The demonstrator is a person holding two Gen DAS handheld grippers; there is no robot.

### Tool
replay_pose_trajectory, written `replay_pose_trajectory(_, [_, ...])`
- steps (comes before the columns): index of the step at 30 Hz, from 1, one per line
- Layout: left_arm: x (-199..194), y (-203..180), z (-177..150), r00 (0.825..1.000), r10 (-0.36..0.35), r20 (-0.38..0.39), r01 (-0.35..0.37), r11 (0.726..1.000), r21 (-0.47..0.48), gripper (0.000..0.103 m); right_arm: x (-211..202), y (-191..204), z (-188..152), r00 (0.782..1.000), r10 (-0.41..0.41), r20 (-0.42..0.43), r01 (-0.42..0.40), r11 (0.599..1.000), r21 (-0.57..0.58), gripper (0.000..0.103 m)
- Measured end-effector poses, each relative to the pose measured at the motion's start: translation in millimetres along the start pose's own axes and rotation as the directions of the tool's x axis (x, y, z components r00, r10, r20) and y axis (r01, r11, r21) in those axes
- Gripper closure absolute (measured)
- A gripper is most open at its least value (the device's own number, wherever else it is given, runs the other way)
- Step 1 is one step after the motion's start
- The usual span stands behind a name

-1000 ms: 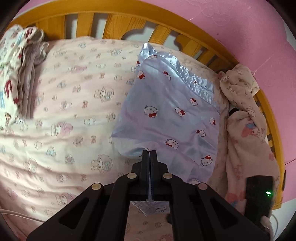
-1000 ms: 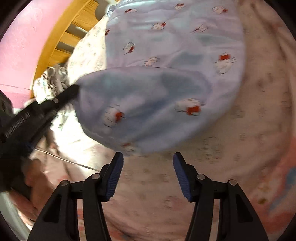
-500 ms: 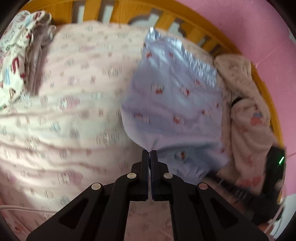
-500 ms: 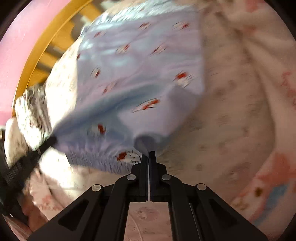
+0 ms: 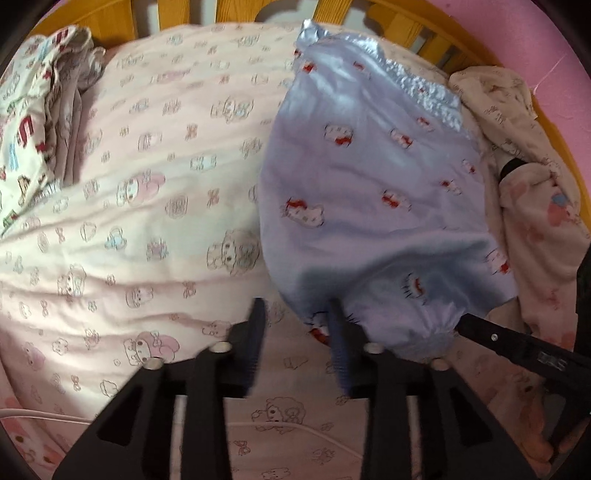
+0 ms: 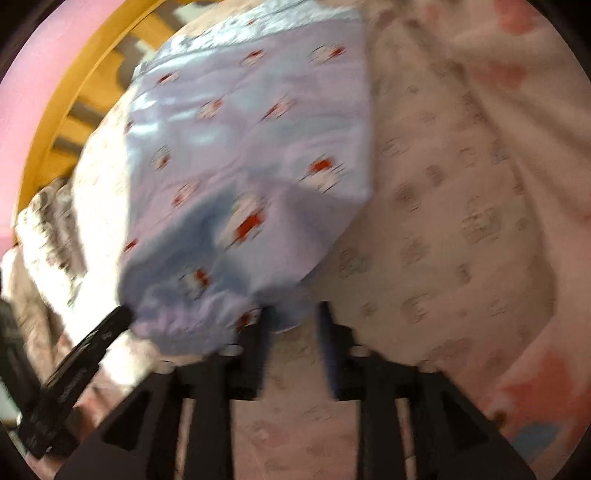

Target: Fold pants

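The light blue pants (image 5: pixel 369 192) with a cat print lie folded on the pink printed bed sheet (image 5: pixel 147 229), with the shiny waistband at the far end. My left gripper (image 5: pixel 295 332) is at the near left hem, its jaws opening; the cloth edge rests against the right finger (image 5: pixel 338 354) without being pinched. In the right wrist view the pants (image 6: pixel 240 166) fill the upper left. My right gripper (image 6: pixel 295 325) is at their near corner, jaws opening, with the cloth just past its tips. Each view shows the other gripper's finger (image 5: pixel 517 347) (image 6: pixel 85 350) touching the near hem.
A wooden bed rail (image 5: pixel 110 22) and a pink wall run behind the bed. Folded printed clothes (image 5: pixel 26 129) are stacked at the left. Crumpled pink garments (image 5: pixel 535 221) lie along the right rail. A white cable (image 5: pixel 37 415) crosses the near sheet.
Both grippers were shut on the near hem half a second ago and now stand apart from it. The left gripper has come lower, and the pants have settled onto the sheet.
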State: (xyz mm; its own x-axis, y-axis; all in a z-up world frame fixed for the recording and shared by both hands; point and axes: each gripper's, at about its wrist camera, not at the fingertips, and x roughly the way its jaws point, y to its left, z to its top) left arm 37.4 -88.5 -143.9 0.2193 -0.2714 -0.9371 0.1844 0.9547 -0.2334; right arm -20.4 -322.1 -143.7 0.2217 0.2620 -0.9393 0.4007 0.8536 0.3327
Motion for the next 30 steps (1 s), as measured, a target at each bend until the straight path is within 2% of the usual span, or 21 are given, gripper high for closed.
replay_pose_trajectory(1, [2.2, 1.8, -1.1, 1.000, -0.019, -0.005, 0.019, 1.000, -0.010, 0.062, 2.2, 2.6, -1.1, 1.000, 0.016, -0.010, -0.016, 1.000, -0.007, 0.042])
replay_pose_trajectory(2, [3.7, 4.2, -2.4, 0.998, -0.057, -0.012, 0.056, 0.998, -0.029, 0.061, 7.3, 5.8, -1.8, 0.999, 0.045, -0.030, -0.045, 0.999, -0.013, 0.040])
replay_pose_trajectory(5, [9.2, 11.4, -3.6, 0.985, -0.168, -0.031, 0.164, 0.982, -0.092, 0.056, 25.0, 7.3, -6.3, 0.994, 0.058, -0.092, -0.057, 0.998, 0.022, 0.040])
replay_pose_trajectory(7, [13.6, 13.2, -3.7, 0.977, -0.211, -0.037, 0.206, 0.971, -0.118, 0.056, 37.8, -2.2, -2.6, 0.990, 0.083, -0.117, -0.072, 0.993, 0.094, 0.040])
replay_pose_trajectory(10, [20.0, 13.4, -2.6, 0.966, -0.254, -0.040, 0.246, 0.958, -0.145, 0.056, 43.5, -12.0, 1.9, 0.986, 0.141, -0.092, -0.123, 0.977, 0.175, 0.040])
replay_pose_trajectory(11, [21.3, 14.2, -1.7, 0.961, -0.273, -0.039, 0.264, 0.952, -0.157, 0.056, 43.6, -11.5, 2.0, 0.987, 0.140, -0.081, -0.124, 0.977, 0.175, 0.042])
replay_pose_trajectory(13, [24.2, 14.1, 1.6, 0.953, -0.301, -0.036, 0.290, 0.941, -0.173, 0.055, 45.6, -9.0, 3.8, 0.987, 0.147, -0.070, -0.134, 0.977, 0.166, 0.059])
replay_pose_trajectory(14, [25.6, 13.6, 2.7, 0.951, -0.307, -0.035, 0.297, 0.939, -0.173, 0.053, 48.6, -7.3, 4.3, 0.986, 0.151, -0.071, -0.138, 0.977, 0.165, 0.063])
replay_pose_trajectory(16, [31.6, 9.4, 5.2, 0.951, -0.307, -0.039, 0.297, 0.941, -0.161, 0.055, 53.0, -4.0, 4.6, 0.989, 0.128, -0.071, -0.115, 0.980, 0.162, 0.070])
replay_pose_trajectory(17, [35.1, 6.5, 4.9, 0.954, -0.296, -0.044, 0.287, 0.946, -0.154, 0.073, 52.8, -1.5, 4.3, 0.991, 0.117, -0.064, -0.106, 0.983, 0.151, 0.075])
replay_pose_trajectory(18, [37.4, 3.2, 3.7, 0.957, -0.287, -0.049, 0.278, 0.950, -0.143, 0.093, 52.0, 1.1, 3.8, 0.991, 0.120, -0.063, -0.110, 0.985, 0.136, 0.083])
replay_pose_trajectory(19, [35.9, 0.5, 1.2, 0.960, -0.274, -0.053, 0.266, 0.956, -0.123, 0.102, 50.8, 3.1, 4.4, 0.991, 0.117, -0.062, -0.108, 0.986, 0.126, 0.086])
replay_pose_trajectory(23, [-0.6, -6.4, -11.1, 0.981, -0.194, 0.005, 0.194, 0.979, -0.059, 0.102, 27.6, 18.7, -1.0, 0.991, 0.124, -0.041, -0.123, 0.992, 0.033, 0.089])
replay_pose_trajectory(27, [-36.0, -12.8, -30.3, 0.991, -0.135, 0.001, 0.135, 0.990, -0.043, 0.102, -2.4, 45.3, -25.1, 0.993, 0.097, -0.061, -0.104, 0.988, -0.117, 0.089])
replay_pose_trajectory(30, [-49.9, -9.3, -49.4, 0.995, -0.097, -0.029, 0.095, 0.993, -0.075, 0.102, -16.9, 52.7, -42.7, 0.986, 0.124, -0.108, -0.138, 0.981, -0.133, 0.089])
